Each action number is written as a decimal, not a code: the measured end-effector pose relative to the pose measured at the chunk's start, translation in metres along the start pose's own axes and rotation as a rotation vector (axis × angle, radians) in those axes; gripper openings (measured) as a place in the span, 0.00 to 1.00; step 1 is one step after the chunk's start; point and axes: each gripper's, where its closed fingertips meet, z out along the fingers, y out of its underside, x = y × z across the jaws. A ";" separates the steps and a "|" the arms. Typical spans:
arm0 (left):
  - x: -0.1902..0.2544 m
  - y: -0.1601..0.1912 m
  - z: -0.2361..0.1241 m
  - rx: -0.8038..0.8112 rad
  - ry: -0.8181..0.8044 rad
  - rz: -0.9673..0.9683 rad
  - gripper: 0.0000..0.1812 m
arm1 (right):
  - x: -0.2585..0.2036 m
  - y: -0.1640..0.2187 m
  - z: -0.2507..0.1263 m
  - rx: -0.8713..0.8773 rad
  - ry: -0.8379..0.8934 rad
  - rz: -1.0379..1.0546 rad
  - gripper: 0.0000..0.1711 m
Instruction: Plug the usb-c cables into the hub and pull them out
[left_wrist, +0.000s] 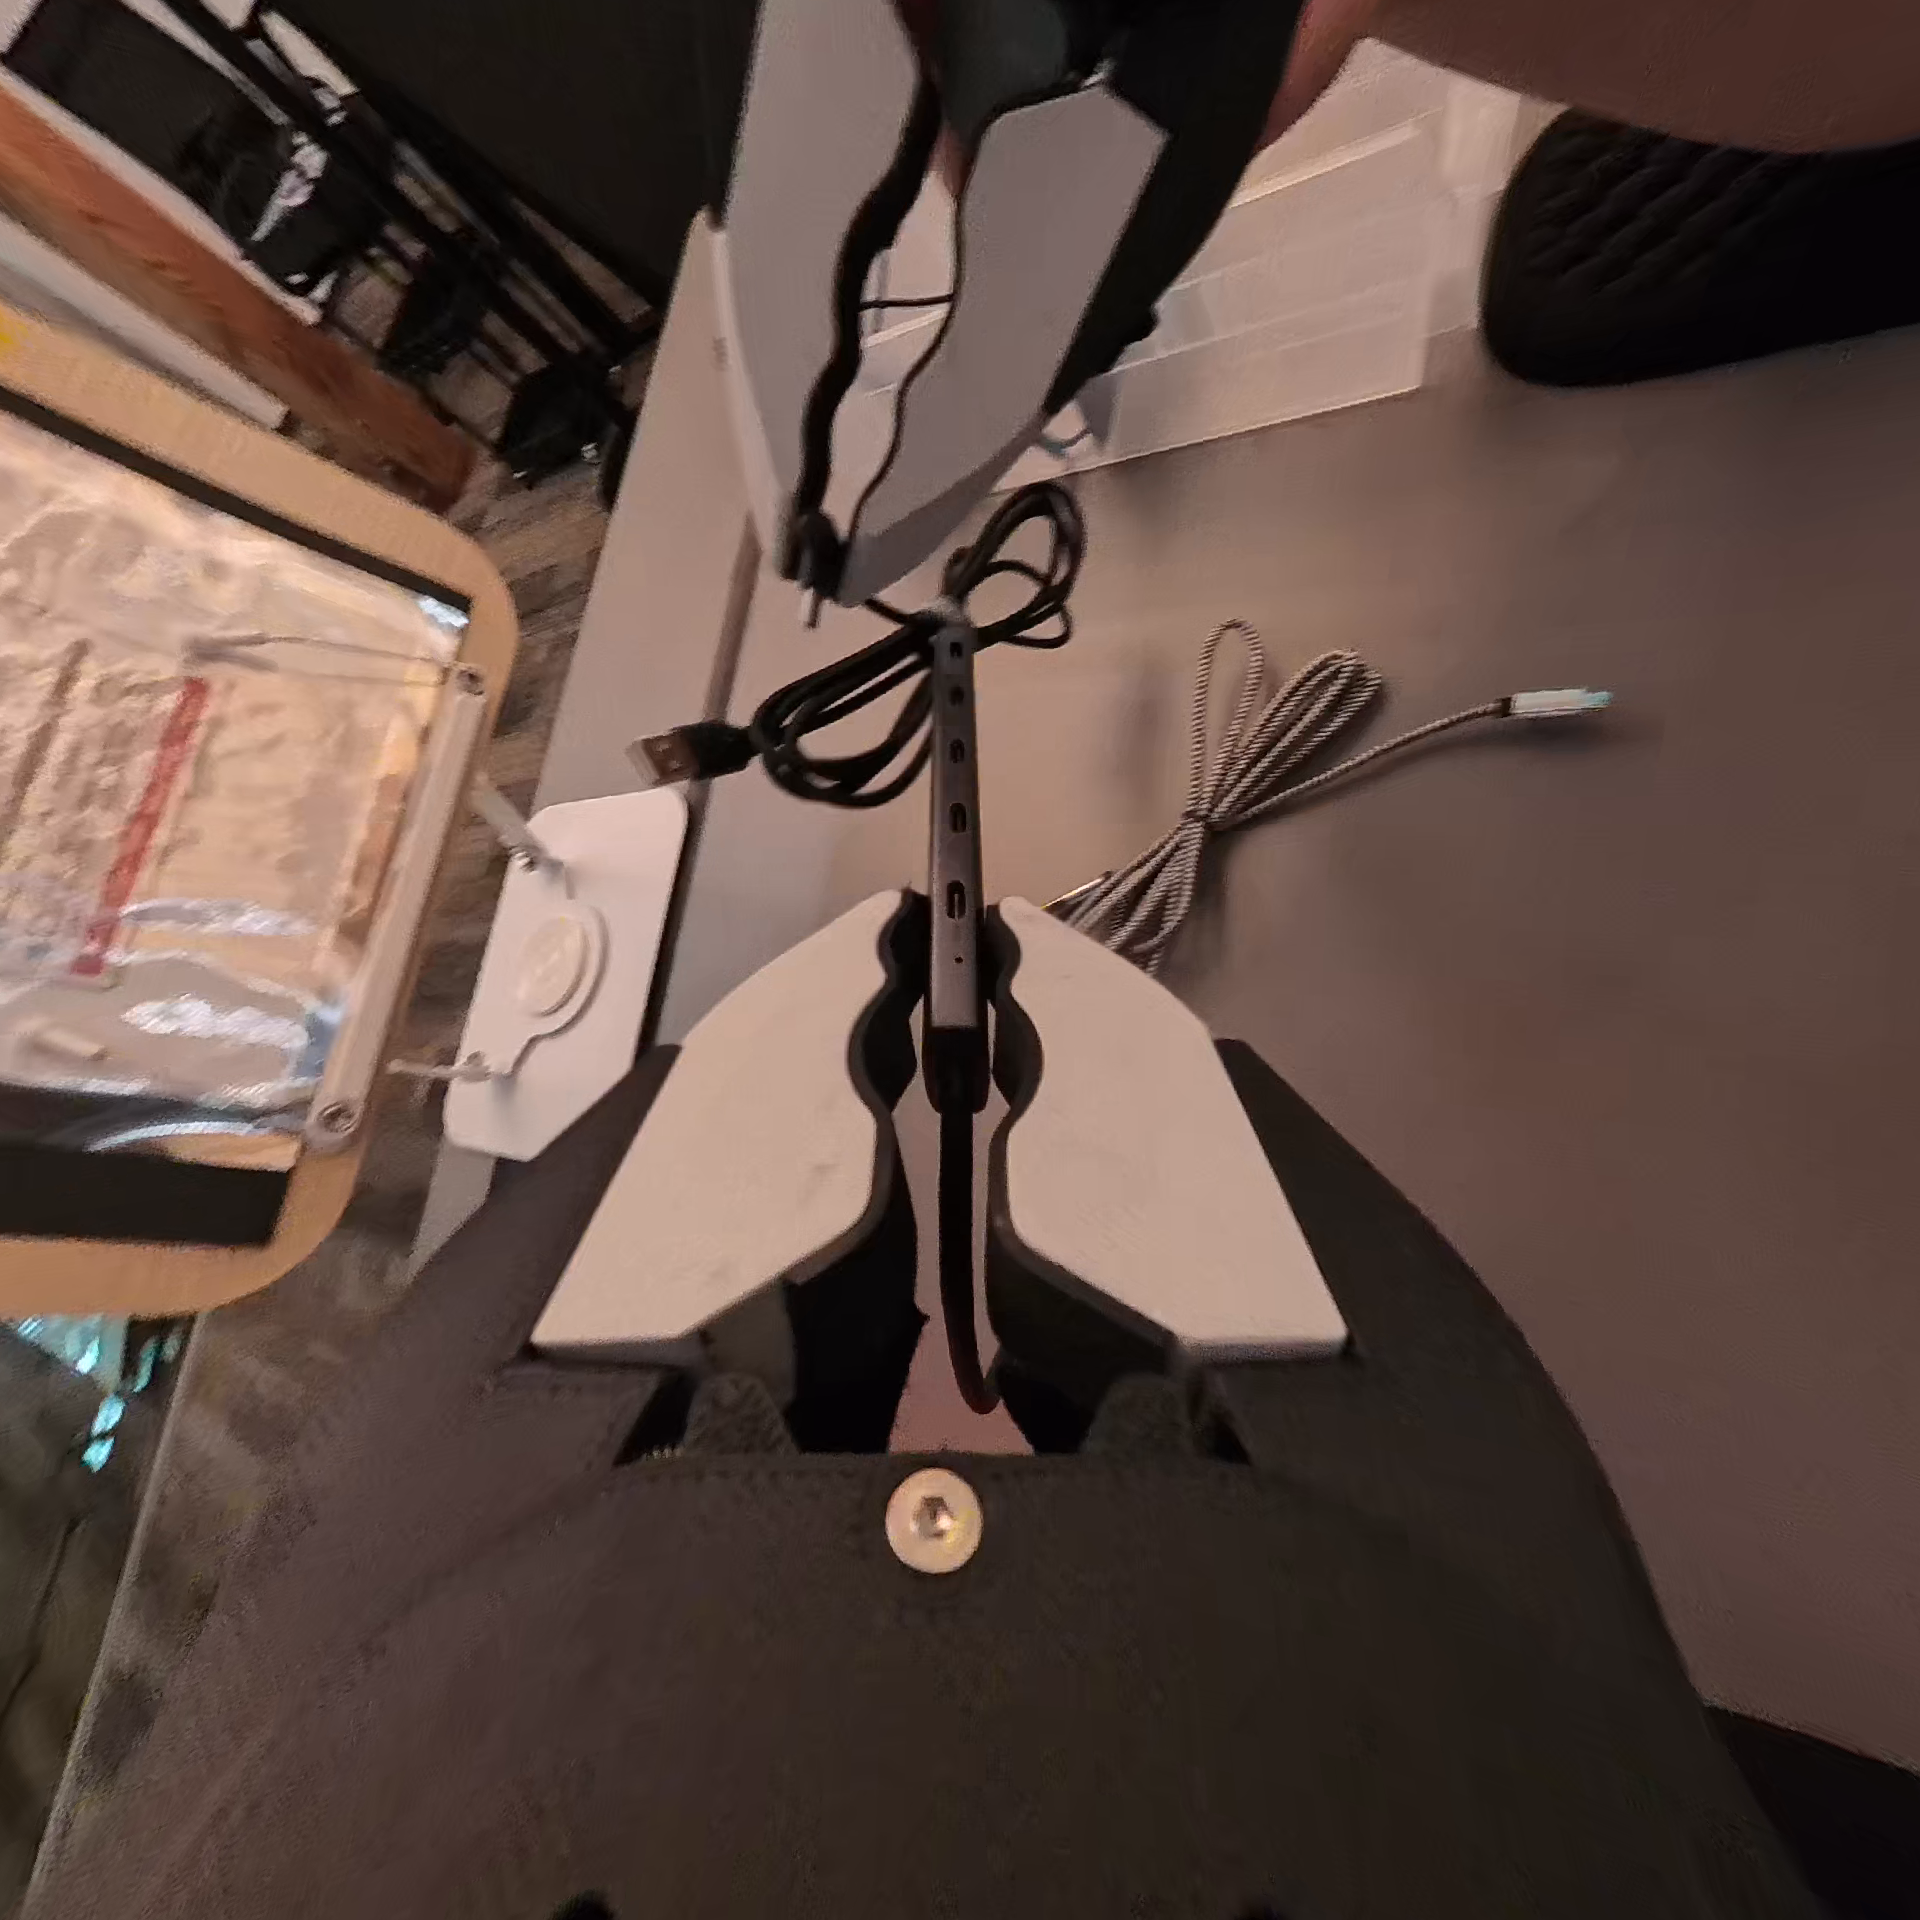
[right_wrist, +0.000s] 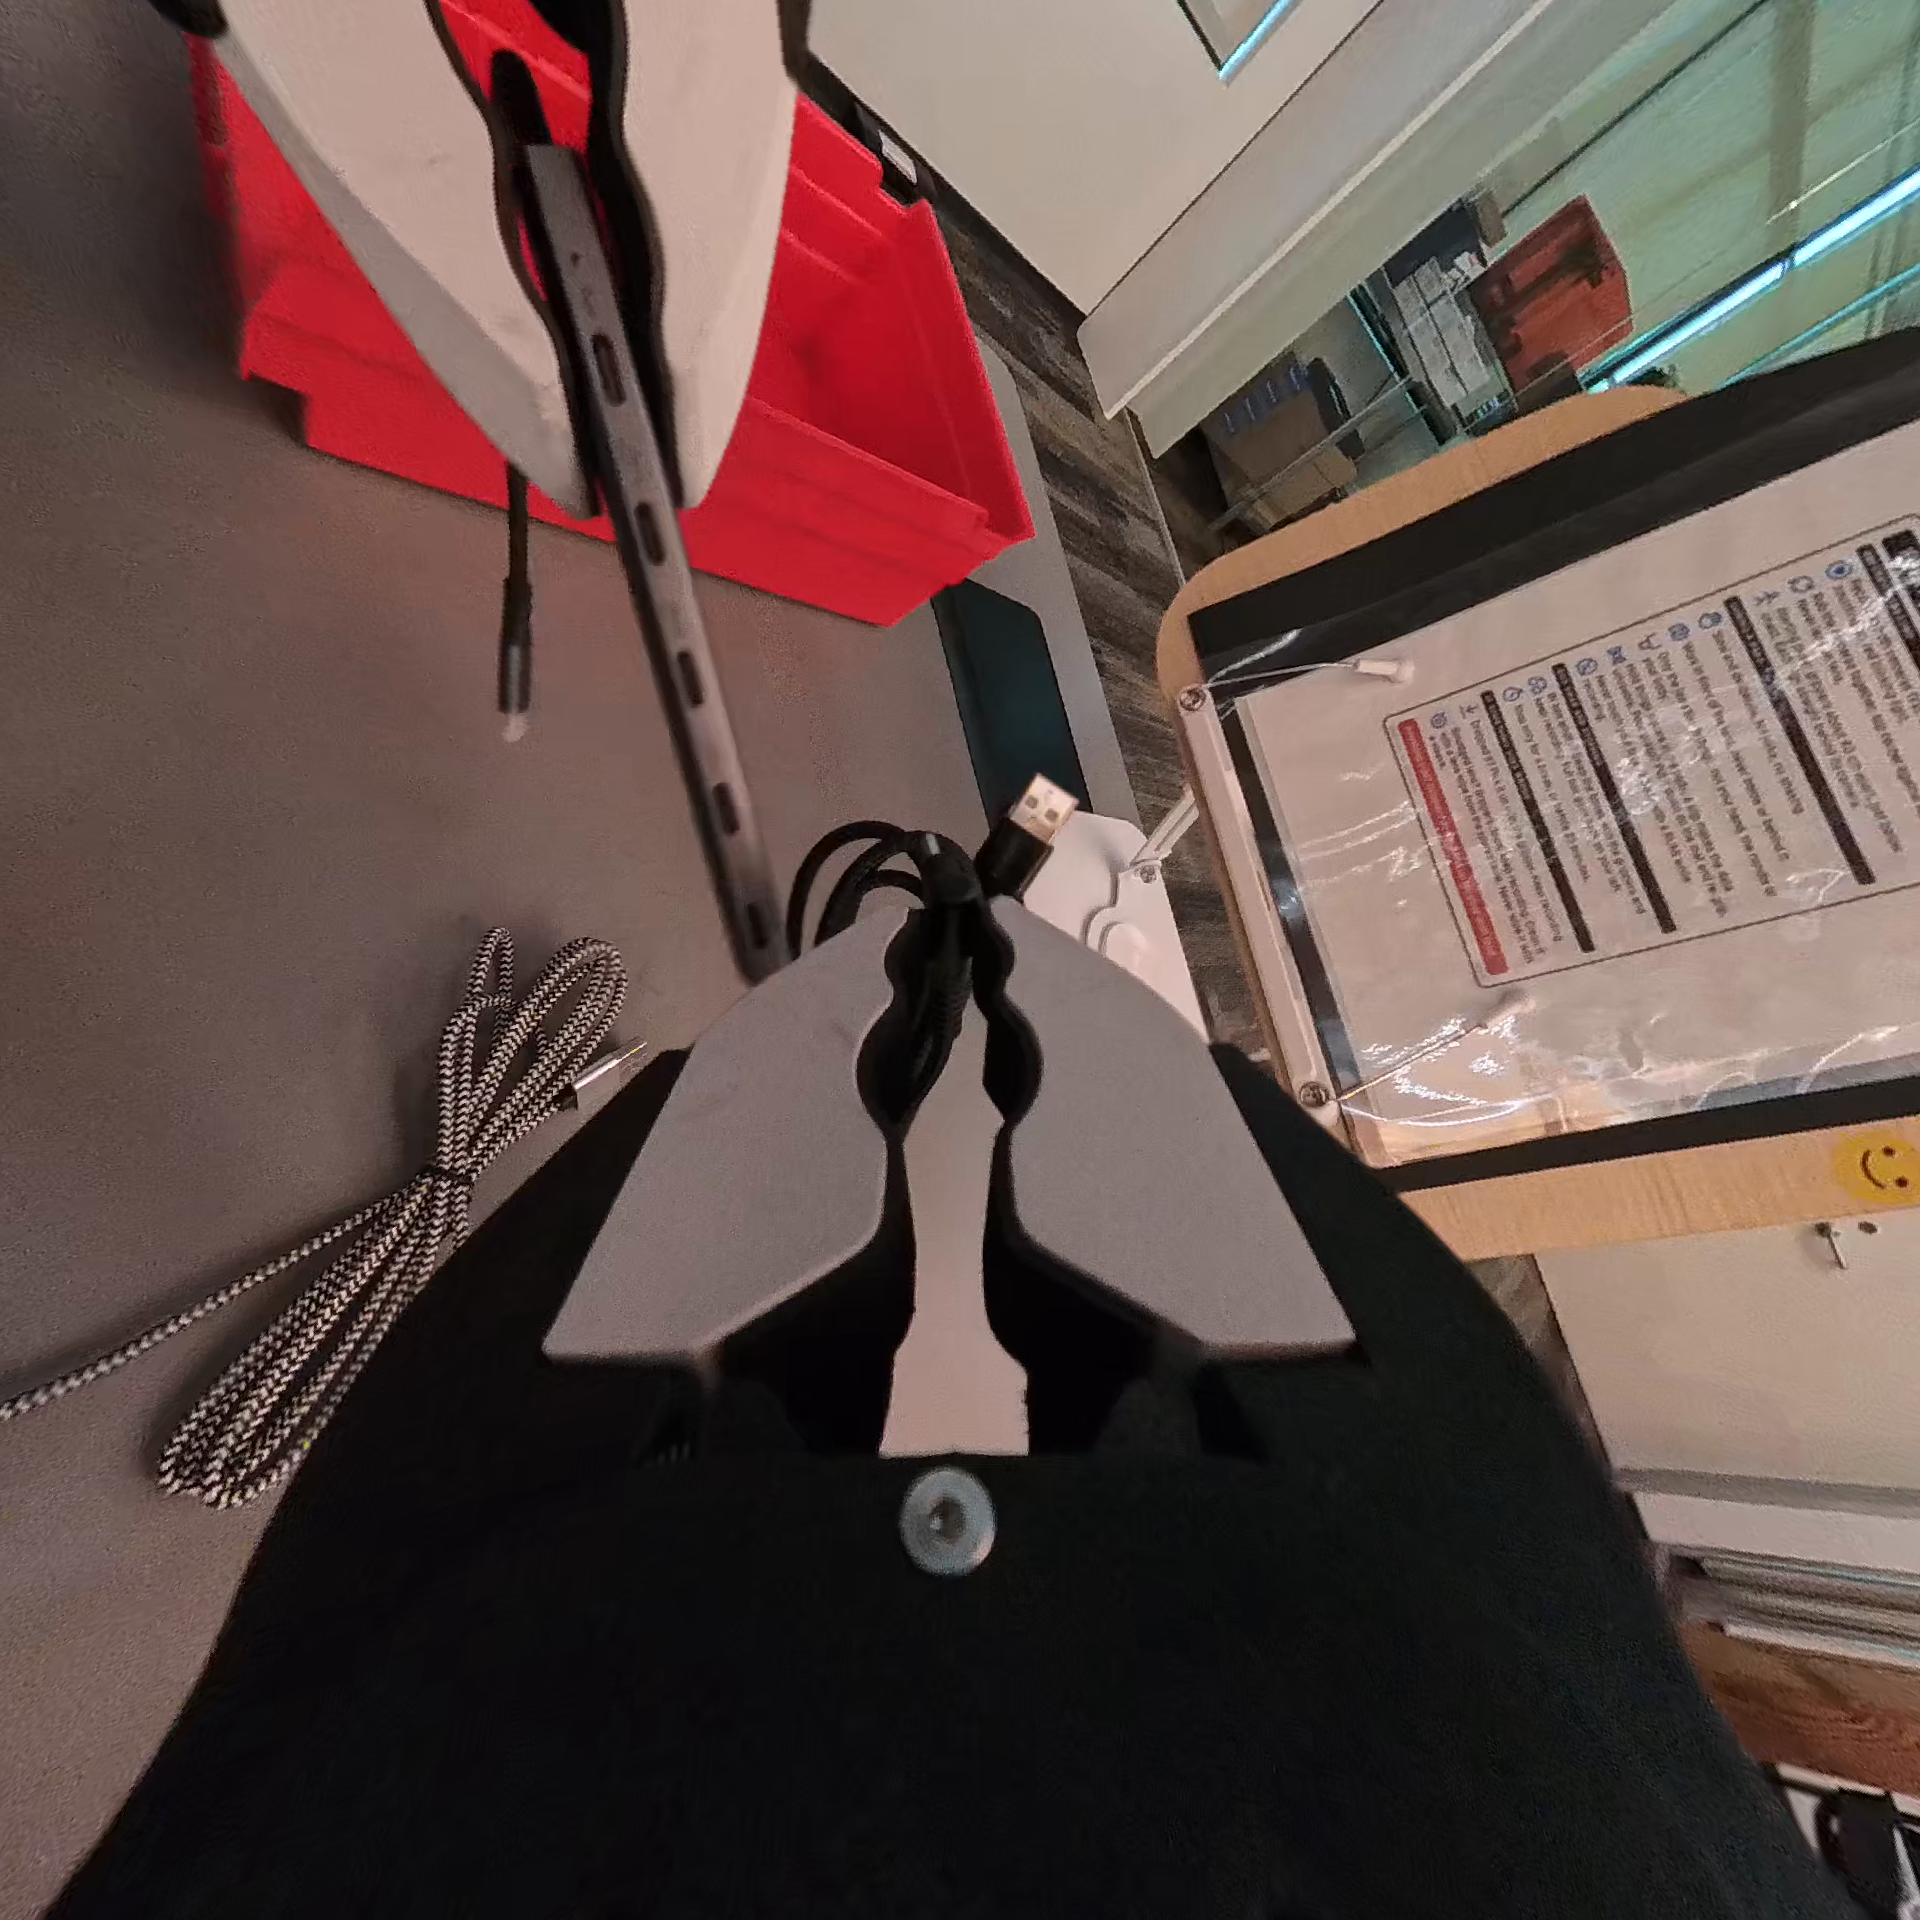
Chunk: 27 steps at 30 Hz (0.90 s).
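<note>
My left gripper (left_wrist: 951, 914) is shut on the near end of a slim grey hub (left_wrist: 954, 769), held edge-up with its row of ports facing me. The hub's own cable runs back between the fingers. My right gripper (right_wrist: 951, 920) is shut on a black cable (right_wrist: 935, 997) near its plug. In the left wrist view the right gripper (left_wrist: 816, 556) hangs just left of the hub's far end, with the plug tip apart from it. The black cable's coil (left_wrist: 883, 717) and USB-A end (left_wrist: 670, 753) lie on the grey table (left_wrist: 1455, 1039). A striped braided cable (left_wrist: 1247, 769) lies to the right.
A red bin (right_wrist: 831, 416) stands behind the left gripper (right_wrist: 634, 499). A white flat pad (left_wrist: 566, 966) sits at the table's left edge, and beyond it is a wooden board with a plastic-covered sheet (left_wrist: 208, 779). A black quilted object (left_wrist: 1683, 260) lies far right. There is about 8 cm between the tips of the two grippers.
</note>
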 end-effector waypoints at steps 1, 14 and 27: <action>0.006 -0.003 0.002 0.008 0.032 0.006 0.05 | -0.002 -0.001 -0.001 0.006 -0.009 -0.014 0.05; 0.028 0.003 0.035 -0.105 0.122 -0.006 0.05 | -0.048 -0.021 -0.007 0.059 -0.217 -0.149 0.05; 0.037 0.007 0.046 -0.207 0.154 -0.049 0.05 | -0.072 -0.016 0.001 -0.056 -0.383 0.010 0.05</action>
